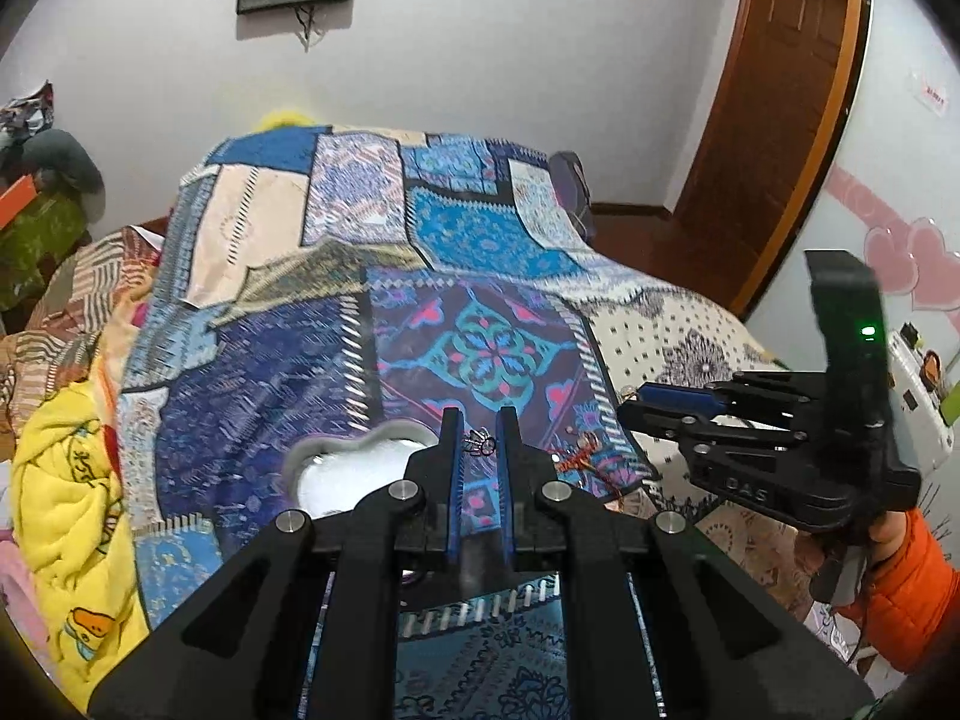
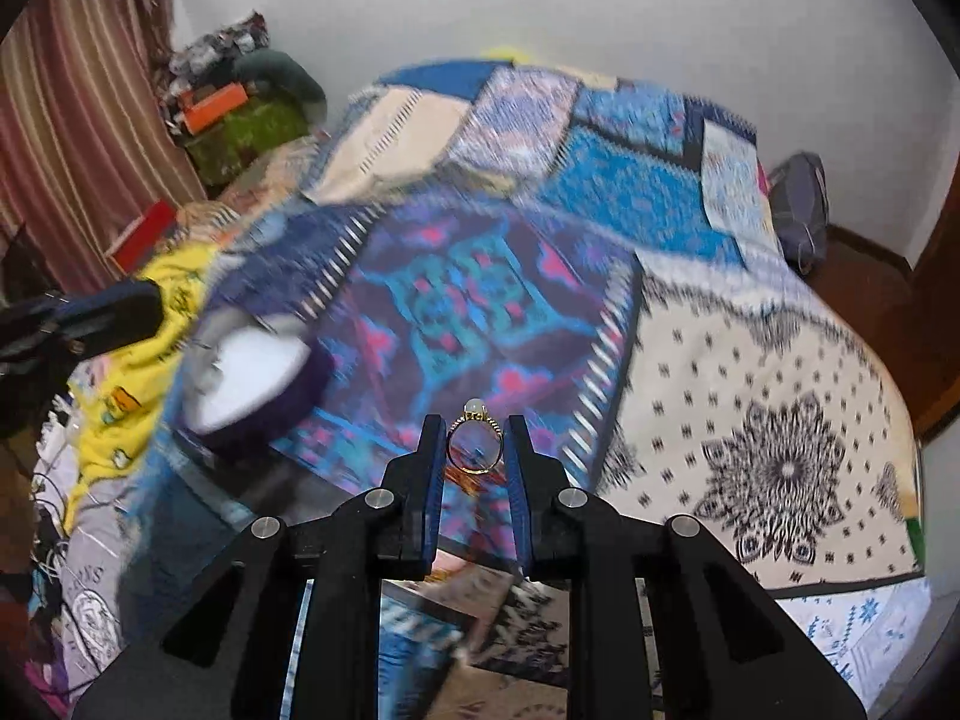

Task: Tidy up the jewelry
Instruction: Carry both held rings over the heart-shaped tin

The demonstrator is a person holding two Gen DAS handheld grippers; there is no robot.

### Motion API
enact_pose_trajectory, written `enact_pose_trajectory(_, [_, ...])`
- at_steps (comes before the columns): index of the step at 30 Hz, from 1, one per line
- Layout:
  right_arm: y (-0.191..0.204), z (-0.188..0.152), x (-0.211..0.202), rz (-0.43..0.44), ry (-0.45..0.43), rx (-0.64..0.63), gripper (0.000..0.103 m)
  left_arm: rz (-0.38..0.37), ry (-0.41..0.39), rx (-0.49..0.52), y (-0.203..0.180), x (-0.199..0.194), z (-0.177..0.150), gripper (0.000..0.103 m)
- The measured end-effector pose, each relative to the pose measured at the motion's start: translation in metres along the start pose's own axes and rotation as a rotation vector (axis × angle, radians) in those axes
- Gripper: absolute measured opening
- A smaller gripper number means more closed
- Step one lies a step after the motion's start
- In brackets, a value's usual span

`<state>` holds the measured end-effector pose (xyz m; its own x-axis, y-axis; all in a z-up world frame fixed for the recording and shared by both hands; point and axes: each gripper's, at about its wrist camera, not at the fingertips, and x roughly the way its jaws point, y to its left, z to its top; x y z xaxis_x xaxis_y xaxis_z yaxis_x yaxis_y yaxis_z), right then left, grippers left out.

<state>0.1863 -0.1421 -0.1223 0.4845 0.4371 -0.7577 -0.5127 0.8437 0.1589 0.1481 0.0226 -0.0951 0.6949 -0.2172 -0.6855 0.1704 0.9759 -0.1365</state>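
**Kid:** Gold ring (image 2: 474,441) with a pale stone on top! The right gripper (image 2: 476,450) pinches it, one finger on each side of the hoop.

**Helper:** Yes, it has the ring. And the left gripper (image 1: 482,441)?

**Kid:** Its fingers are nearly together. A tiny silver piece (image 1: 481,443) with thin wires sits right at the tips. It looks pinched there, but I can't be sure.

**Helper:** Where should these go?

**Kid:** I think in the gray dish (image 1: 336,450) with the wavy rim and white inside. From the left camera it is at about nine o'clock from the tips, just beside them. From the right camera it is at ten o'clock, a bit away.

**Helper:** Is anything in the dish?

**Kid:** The white part I can see looks bare, but it is blurry.

**Helper:** Anything left on the patchwork bedspread (image 1: 480,228)?

**Kid:** A red and gold string thing (image 1: 579,455), at three o'clock from the left tips. So the tidying has only just begun, I guess.
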Motion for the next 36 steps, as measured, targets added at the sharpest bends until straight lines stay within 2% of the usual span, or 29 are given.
enact_pose_trajectory(7, [0.035,0.020,-0.020,0.063,-0.092,-0.032,0.017,0.034,-0.060,-0.018,0.016,-0.026,0.005,0.009])
enact_pose_trajectory(15, [0.070,0.035,-0.016,0.130,-0.123,-0.076,0.017,0.059,-0.082,-0.043,0.037,-0.037,0.001,0.009])
enact_pose_trajectory(24, [0.091,0.035,0.011,0.168,-0.075,-0.104,0.017,0.058,-0.057,-0.073,0.059,-0.027,-0.009,0.009])
enact_pose_trajectory(36, [0.100,0.024,0.056,0.171,0.032,-0.133,0.017,0.006,0.024,-0.092,0.070,0.014,-0.020,0.009])
